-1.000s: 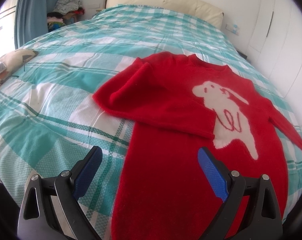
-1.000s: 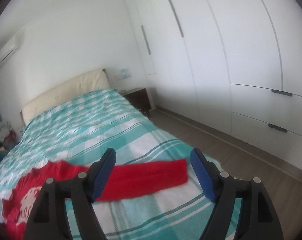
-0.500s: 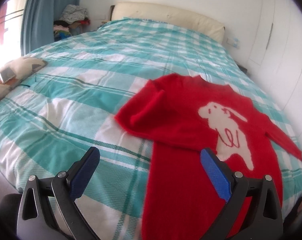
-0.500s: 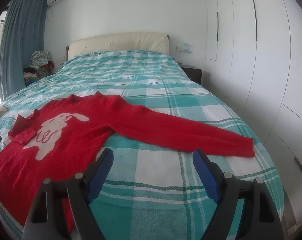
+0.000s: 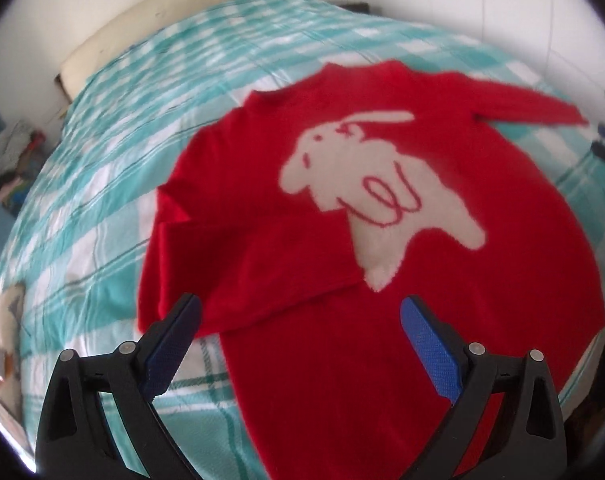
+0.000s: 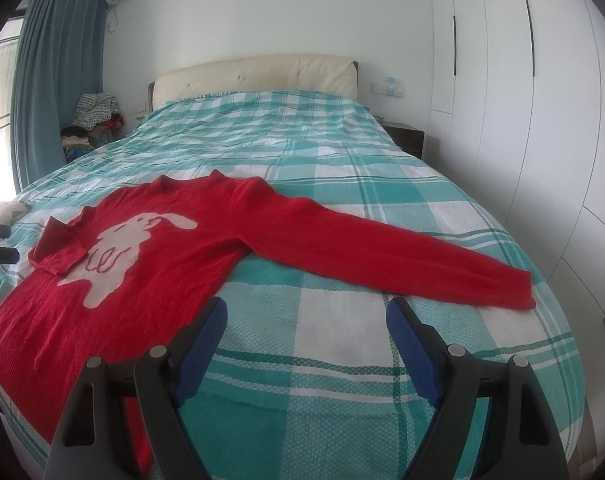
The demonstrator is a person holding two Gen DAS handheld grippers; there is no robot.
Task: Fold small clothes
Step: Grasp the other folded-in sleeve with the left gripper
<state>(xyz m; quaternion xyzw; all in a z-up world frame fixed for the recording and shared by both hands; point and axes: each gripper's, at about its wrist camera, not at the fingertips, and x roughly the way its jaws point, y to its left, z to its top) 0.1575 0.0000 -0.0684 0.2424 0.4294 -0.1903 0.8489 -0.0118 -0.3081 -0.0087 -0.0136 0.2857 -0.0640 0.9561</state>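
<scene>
A red sweater with a white rabbit design lies flat on the bed. Its left sleeve is folded over the chest. Its right sleeve stretches out straight across the bed. My left gripper is open and empty, hovering over the folded sleeve and lower body of the sweater. My right gripper is open and empty above the bedspread, just in front of the outstretched sleeve. The sweater's body shows at the left in the right wrist view.
The bed has a teal and white plaid cover and a cream headboard. White wardrobes line the right wall. A nightstand stands beside the bed. A clothes pile and blue curtain are at the left. A cushion lies near the left edge.
My left gripper has swung closer over the sweater and tilted. My right gripper has moved slightly nearer the outstretched sleeve. The sweater has not moved.
</scene>
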